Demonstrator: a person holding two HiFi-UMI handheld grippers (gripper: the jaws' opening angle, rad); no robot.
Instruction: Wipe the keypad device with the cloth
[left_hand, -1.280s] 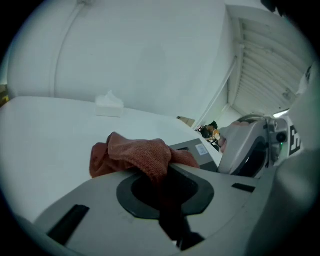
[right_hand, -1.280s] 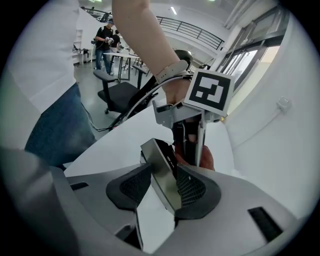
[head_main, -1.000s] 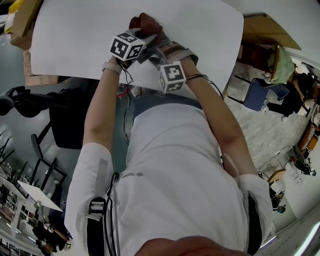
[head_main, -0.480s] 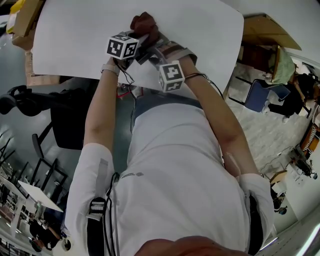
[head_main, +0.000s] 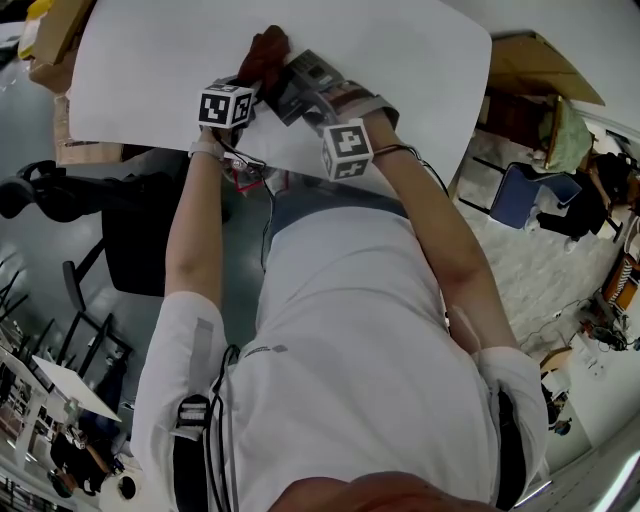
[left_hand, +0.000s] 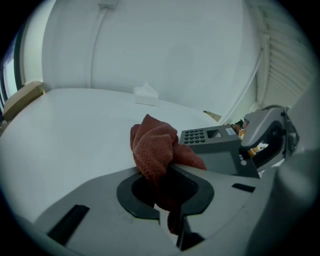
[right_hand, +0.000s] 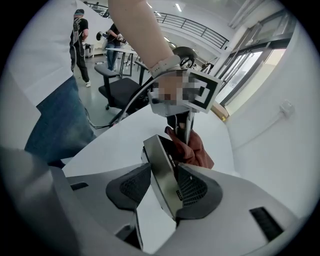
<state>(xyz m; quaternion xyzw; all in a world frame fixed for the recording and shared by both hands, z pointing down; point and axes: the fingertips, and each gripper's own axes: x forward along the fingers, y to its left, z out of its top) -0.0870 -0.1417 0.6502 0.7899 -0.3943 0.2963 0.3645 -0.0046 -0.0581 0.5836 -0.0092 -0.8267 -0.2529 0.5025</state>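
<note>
Left gripper (left_hand: 169, 176) first: its jaws are pinched on the red cloth (left_hand: 154, 145). The cloth bunches up out of the tips, and a fold of it hangs down through the gap between them. In the head view I see that gripper (head_main: 252, 82) reaching out over the white table (head_main: 400, 60), its marker cube (head_main: 225, 105) facing up and the cloth (head_main: 266, 48) bundled at its tip.

Right gripper (right_hand: 160, 187) now: both ribbed pads are pressed against the grey keypad device (right_hand: 163, 175), one on each flat side, so it stands edge-on in the grip. In the head view this gripper (head_main: 305, 98) comes in from the right and holds the device (head_main: 300, 80) over the near part of the table, with its own cube (head_main: 346, 150) nearer my body.

Where do they meet? From the left gripper view, the device (left_hand: 212, 142) is tilted, its key buttons and small screen face up, and the cloth sits at its left end, overlapping the lower corner. I can't tell whether the fabric is really pressing on it.

From the right gripper view, the cloth (right_hand: 197, 150) shows just past the device's far end, with the other gripper's (right_hand: 183, 129) tips clamped on it.
</note>
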